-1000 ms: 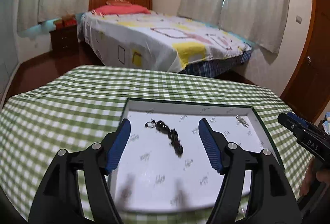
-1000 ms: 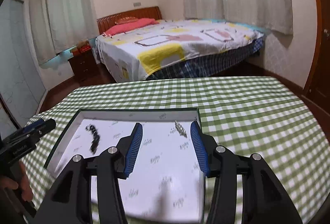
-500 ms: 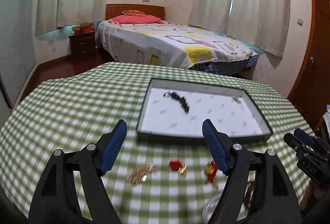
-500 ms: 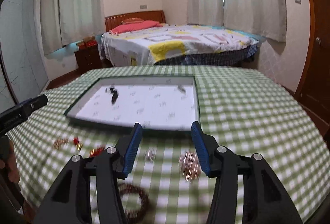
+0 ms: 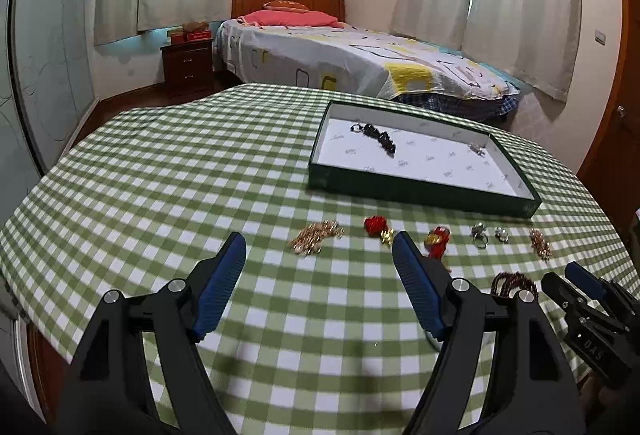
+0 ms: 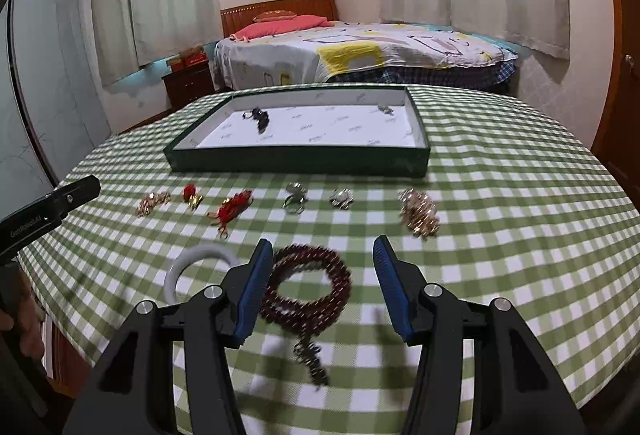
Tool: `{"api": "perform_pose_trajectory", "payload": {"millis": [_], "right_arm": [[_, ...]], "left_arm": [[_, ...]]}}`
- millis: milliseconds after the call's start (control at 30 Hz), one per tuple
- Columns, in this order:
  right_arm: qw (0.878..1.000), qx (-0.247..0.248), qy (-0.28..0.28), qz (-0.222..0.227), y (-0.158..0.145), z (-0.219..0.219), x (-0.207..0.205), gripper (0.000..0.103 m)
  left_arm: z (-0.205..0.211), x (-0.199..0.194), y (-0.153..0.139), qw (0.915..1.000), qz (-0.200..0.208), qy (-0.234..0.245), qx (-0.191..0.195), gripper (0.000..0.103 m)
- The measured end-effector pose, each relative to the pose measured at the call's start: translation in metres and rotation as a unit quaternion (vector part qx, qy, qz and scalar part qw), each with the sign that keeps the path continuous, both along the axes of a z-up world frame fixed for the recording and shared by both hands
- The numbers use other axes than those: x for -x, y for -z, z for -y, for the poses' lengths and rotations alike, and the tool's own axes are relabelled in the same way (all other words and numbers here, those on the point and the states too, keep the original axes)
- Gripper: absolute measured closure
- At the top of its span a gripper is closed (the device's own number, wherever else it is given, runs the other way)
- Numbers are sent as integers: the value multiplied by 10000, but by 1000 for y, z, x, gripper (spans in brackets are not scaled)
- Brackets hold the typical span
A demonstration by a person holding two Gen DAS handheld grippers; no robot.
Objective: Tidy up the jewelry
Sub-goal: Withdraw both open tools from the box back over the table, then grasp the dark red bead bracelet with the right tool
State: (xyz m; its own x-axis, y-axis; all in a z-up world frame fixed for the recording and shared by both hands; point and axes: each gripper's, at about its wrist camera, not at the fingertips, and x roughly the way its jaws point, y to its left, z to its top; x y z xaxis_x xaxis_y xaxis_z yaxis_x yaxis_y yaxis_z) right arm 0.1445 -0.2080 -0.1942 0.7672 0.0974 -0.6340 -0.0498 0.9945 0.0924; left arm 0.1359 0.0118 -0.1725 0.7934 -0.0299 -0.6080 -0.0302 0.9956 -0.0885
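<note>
A round desk [image 6: 500, 163] covered in green-and-white checked cloth stands in a bedroom. Toward its far edge sits a shallow dark green tray [image 6: 300, 159] with a white paper lining. A black bead bracelet [image 6: 259, 116] lies in the tray's far left corner and a small silver piece [image 6: 386, 109] in its far right corner.

The rest of the jewelry lies on the cloth between the tray and the near edge of the desk. One row runs left to right: a gold chain cluster [image 6: 151, 202], a red and gold charm [image 6: 191, 193], a red tasselled piece [image 6: 232, 211], two silver rings [image 6: 295, 198], and a gold beaded cluster [image 6: 418, 213]. Nearer the edge lie a white bangle [image 6: 188, 263] and a coiled dark red bead bracelet [image 6: 308, 287].

The right gripper [image 6: 320, 285] is released and holds nothing; it hangs over the red bead bracelet, whose coil lies between its blue pads and looks untouched. The left gripper [image 5: 318, 281] is also released and empty, over bare cloth near the gold chain; its jaws have just been opening.

The bead bracelet is likely light, limp and prone to uncoiling, so pinching across several strands at one side should lift it together. The bangle looks rigid, smooth and possibly brittle.

The left gripper's body reads "GenRobot.AI"; "DAS" shows on the right one. The tray lining's small printed marks are too small to read.
</note>
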Motion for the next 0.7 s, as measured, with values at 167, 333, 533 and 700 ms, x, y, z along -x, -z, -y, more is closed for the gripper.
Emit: {"api": "perform_pose_trajectory", "payload": {"millis": [167,333,533,700], "right_arm": [[9999,78,-13,-63,8,-10,1,51],[9998,118,-12,-154,16,-18,-5,51],[9993,307,34,-207,23,-26,-11,42],[9987,319,94,-391,30,-25,-18,40]], "left_arm": [[-13,10,5,9999,-53,-134,35,29],[-30,16,7,9996,-63,-274,94,29],[-43,19,12,9992,-111,-376,96,29],[-45,18,16,9990,-186,-379,147,29]]}}
